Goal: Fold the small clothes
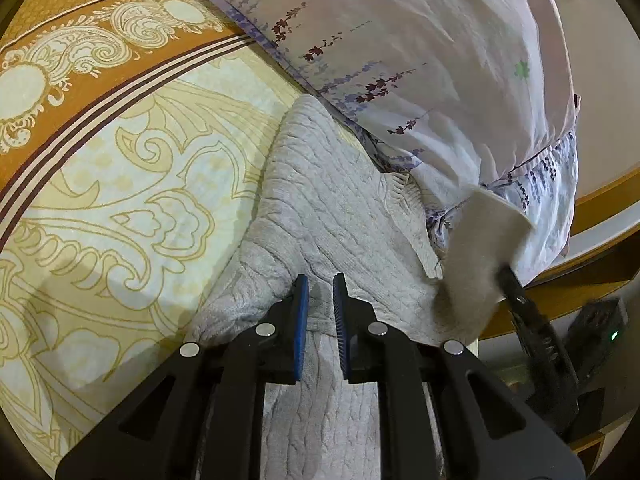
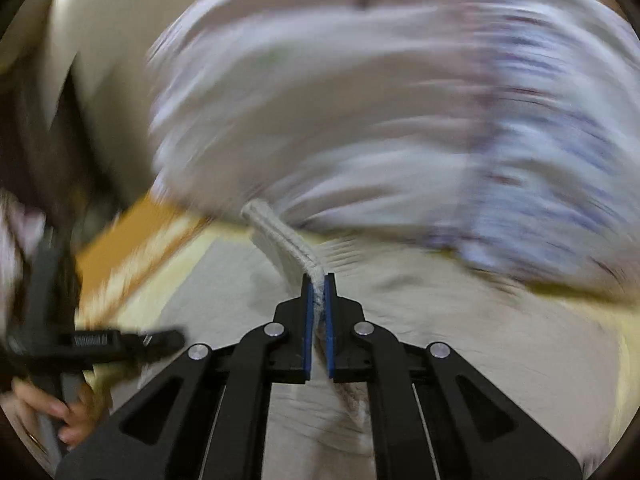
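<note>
Bedspread (image 1: 120, 184) sharp; right gripper (image 2: 319, 280) surroundings blurred, pinching sweater (image 2: 280, 236).

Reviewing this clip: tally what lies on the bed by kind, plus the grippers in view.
Knit garments: 1, the grey sweater
Floral pillows or duvets: 1, the lilac bedding
Patterned bedsheets: 1, the yellow sheet
Grippers: 2, the left gripper and the right gripper
Total: 5
</note>
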{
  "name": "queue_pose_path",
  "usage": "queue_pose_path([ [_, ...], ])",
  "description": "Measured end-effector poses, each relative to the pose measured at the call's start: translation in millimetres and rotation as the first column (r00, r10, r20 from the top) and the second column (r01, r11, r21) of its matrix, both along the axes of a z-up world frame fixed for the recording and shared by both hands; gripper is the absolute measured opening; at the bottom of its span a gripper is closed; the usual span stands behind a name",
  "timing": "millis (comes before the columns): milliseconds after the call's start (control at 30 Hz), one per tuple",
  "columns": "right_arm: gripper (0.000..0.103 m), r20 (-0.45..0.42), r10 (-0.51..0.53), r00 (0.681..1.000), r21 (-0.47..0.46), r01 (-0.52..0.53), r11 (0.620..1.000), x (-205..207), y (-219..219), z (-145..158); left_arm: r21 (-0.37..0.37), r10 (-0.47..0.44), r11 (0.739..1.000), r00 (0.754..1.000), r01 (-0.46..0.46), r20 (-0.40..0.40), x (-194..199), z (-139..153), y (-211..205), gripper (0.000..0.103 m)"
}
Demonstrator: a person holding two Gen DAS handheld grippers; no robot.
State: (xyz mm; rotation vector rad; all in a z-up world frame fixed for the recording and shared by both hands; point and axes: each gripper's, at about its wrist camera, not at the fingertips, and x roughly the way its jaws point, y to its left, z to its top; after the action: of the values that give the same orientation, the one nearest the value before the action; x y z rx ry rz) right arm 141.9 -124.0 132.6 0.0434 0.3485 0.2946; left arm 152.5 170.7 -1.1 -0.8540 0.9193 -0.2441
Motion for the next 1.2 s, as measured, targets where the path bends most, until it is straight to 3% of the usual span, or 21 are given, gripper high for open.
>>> queue_pose_path([
  [67,0.005,-0.038,-0.107,0.994,0.100,0.110,0.989,-9,-49,-9,0.008,-0.005,1.000,1.000,0.005,0.005,0,1,-1,0.015],
  [167,0.005,-0.160,-0.165,0.973,0.167,0.192,0.967,-5,-94,-35,0.020,-0.016,1.000,1.000,0.015,0.010,0,1,-2,0.015],
  [267,0.006,-0.334,-0.091,0.938,0.305,0.199,0.931,8,-132,-73,0.019,-0.025,1.000,1.000,0.025,0.014,1,2,-2,0.015],
  [300,0.013,-0.358,-0.065,0.931,0.342,0.195,0.919,10,-138,-79,0.018,-0.028,0.999,0.999,0.028,0.017,0,3,-3,0.015],
  [367,0.018,-0.370,-0.026,0.929,0.413,0.189,0.891,5,-148,-89,0.022,-0.031,0.999,0.999,0.030,0.019,0,3,-3,0.015],
  [433,0.036,-0.369,0.001,0.929,0.487,0.193,0.852,5,-158,-91,0.024,-0.031,0.999,0.999,0.031,0.021,0,4,-3,0.015],
  [500,0.038,-0.371,-0.004,0.929,0.514,0.209,0.832,7,-165,-88,0.023,-0.032,0.999,0.999,0.031,0.019,0,4,-3,0.015],
  [567,0.037,-0.377,-0.018,0.926,0.512,0.224,0.829,12,-168,-86,0.022,-0.032,0.999,0.999,0.032,0.019,0,4,-3,0.015],
  [600,0.030,-0.383,-0.033,0.923,0.503,0.239,0.831,13,-170,-85,0.021,-0.032,0.999,0.999,0.032,0.019,0,4,-3,0.015],
  [667,0.006,-0.402,-0.070,0.913,0.450,0.264,0.853,19,-168,-82,0.024,-0.032,0.999,0.999,0.031,0.018,0,5,-4,0.015],
  [733,0.007,-0.359,-0.090,0.929,0.432,0.251,0.866,14,-167,-72,0.024,-0.037,0.999,0.999,0.037,0.019,1,5,-4,0.018],
  [833,0.006,-0.229,-0.138,0.964,0.396,0.222,0.891,-7,-160,-50,0.009,-0.058,0.998,0.998,0.057,0.035,-1,10,-5,0.034],
  [900,0.006,-0.233,-0.177,0.956,0.377,0.256,0.890,-12,-163,-52,0.018,-0.075,0.997,0.995,0.074,0.061,-5,19,-9,0.052],
  [1000,0.007,-0.306,-0.248,0.919,0.309,0.343,0.887,-4,-171,-71,0.094,-0.107,0.991,0.988,0.097,0.113,-14,34,-16,0.054],
  [1100,0.013,-0.361,-0.223,0.905,0.335,0.349,0.875,-2,-180,-83,0.142,-0.141,0.983,0.980,0.120,0.142,-24,43,-17,0.054],
  [1167,0.032,-0.355,-0.218,0.909,0.340,0.343,0.876,-13,-184,-77,0.162,-0.162,0.977,0.975,0.137,0.150,-35,47,-14,0.054],
  [1200,0.049,-0.338,-0.211,0.917,0.349,0.330,0.877,-23,-188,-74,0.175,-0.174,0.974,0.973,0.147,0.151,-42,49,-12,0.054],
])
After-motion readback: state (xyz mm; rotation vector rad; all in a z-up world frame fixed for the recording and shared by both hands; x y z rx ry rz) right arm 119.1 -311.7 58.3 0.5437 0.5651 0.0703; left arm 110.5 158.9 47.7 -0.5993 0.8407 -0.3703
